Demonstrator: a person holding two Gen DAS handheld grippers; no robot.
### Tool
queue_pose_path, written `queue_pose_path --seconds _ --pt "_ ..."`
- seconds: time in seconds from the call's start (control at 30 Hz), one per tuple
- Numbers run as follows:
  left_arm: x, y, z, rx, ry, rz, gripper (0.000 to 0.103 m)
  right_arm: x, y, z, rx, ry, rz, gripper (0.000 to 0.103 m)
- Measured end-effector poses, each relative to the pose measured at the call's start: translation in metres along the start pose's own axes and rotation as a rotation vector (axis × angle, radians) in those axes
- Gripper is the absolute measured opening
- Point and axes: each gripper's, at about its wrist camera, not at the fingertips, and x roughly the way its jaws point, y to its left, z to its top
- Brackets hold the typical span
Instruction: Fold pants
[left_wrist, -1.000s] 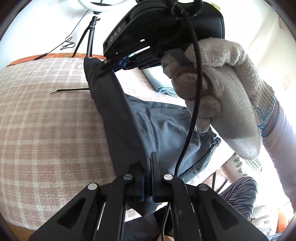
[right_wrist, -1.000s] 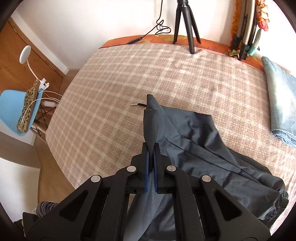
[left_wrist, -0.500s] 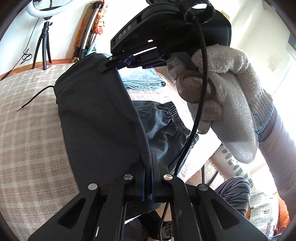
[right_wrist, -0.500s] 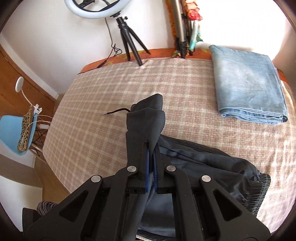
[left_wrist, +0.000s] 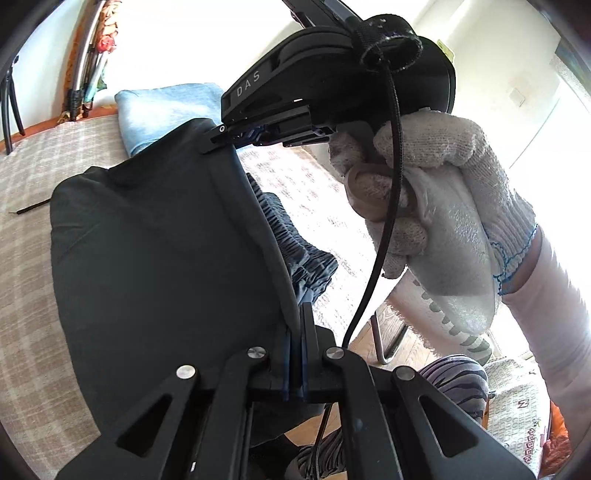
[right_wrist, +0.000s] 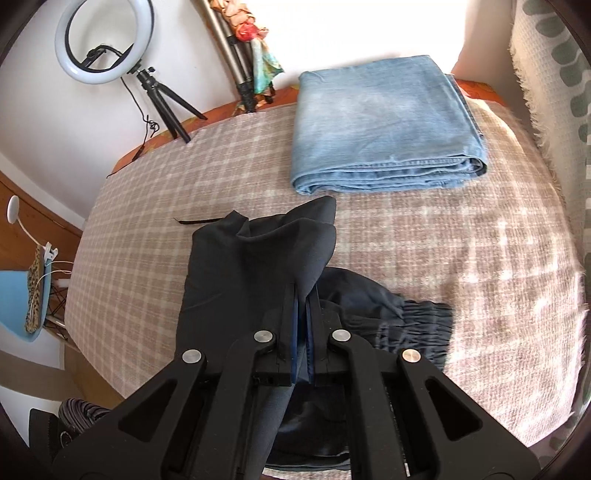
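Dark grey pants (left_wrist: 162, 258) lie partly folded on the checked bed cover (right_wrist: 424, 236). Their elastic waistband (right_wrist: 417, 321) rests on the cover at the right. My left gripper (left_wrist: 297, 317) is shut on the edge of the lifted leg end. My right gripper (right_wrist: 303, 295) is shut on the same edge further along and shows in the left wrist view (left_wrist: 236, 138), held by a gloved hand (left_wrist: 436, 206). The fabric between the two grippers is held up and stretched over the waistband part.
Folded light blue jeans (right_wrist: 380, 125) lie at the far side of the bed. A ring light on a tripod (right_wrist: 103, 40) and more tripod legs (right_wrist: 240, 74) stand behind the bed. A blue chair (right_wrist: 22, 302) is at the left. A black cord end (right_wrist: 192, 220) lies on the cover.
Both grippers have carried the leg end to the right, over the waistband. The folded jeans have come closer in both views.
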Motion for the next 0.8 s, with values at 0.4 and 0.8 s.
queue_pose_path --seconds 0.4,0.8 --pt "0.057 -0.018 0.014 0.020 0.064 -0.027 0.001 0.018 -0.065 -0.005 0.042 0.019 -0.060 0.004" --pt "0.075 -0.031 0.011 0.102 0.106 0.040 0.001 0.032 -0.086 -0.016 0.061 0.006 -0.058 0.004"
